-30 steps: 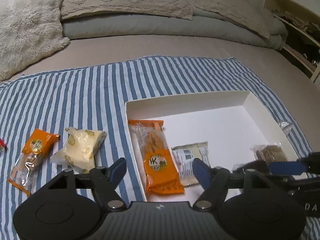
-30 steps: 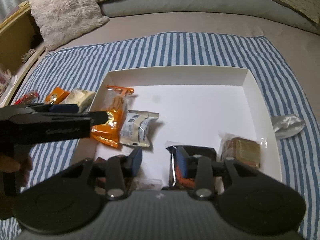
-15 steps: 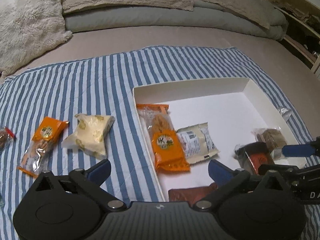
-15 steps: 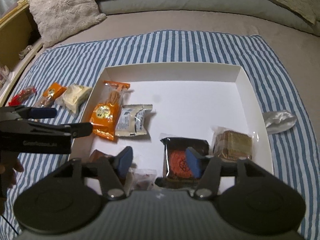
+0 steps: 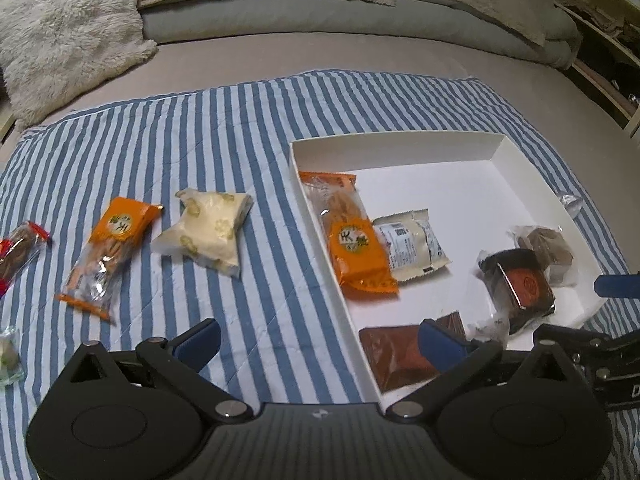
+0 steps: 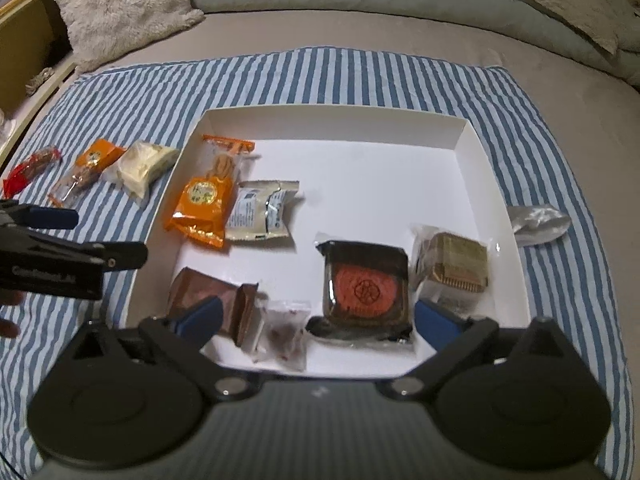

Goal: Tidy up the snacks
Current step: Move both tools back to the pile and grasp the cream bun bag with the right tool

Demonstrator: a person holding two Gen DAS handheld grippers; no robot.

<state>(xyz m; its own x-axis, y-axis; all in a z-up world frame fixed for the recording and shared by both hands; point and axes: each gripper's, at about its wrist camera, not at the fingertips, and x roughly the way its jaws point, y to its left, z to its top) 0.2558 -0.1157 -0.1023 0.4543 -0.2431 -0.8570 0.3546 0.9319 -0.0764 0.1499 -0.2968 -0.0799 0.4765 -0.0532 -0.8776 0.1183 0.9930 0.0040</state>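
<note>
I'm reading everything off the white box [image 6: 472, 140], left to right. Farthest left of it on the striped cloth [image 5: 224, 128], a red-wrapped snack [image 6: 30, 166] is lying, then an orange packet [image 5: 108, 248], then a cream pillow pack [image 5: 208, 228] nearest the box wall. Only my left camera is picking up a small clear-wrapped sweet [image 5: 8, 354] at its left edge. Inside the box, an orange packet with a round yellow label [image 6: 204, 200] is sitting at the left wall, a white barcode-printed pack [image 6: 260, 210] beside it, a brown packet [image 6: 212, 300], a black-wrapped red cake [image 6: 366, 280] and a clear-wrapped brown cake [image 6: 456, 262]. Only my right camera is showing the tiny clear pouch [image 6: 286, 332] clearly. Right of the box, a silver wrapper [image 6: 538, 220] is lying. The left gripper [image 5: 320, 340] is standing wide, empty; the right gripper [image 6: 316, 318] has just been opening, straddling the black-wrapped cake without pressing it. The label characters are illegible.
</note>
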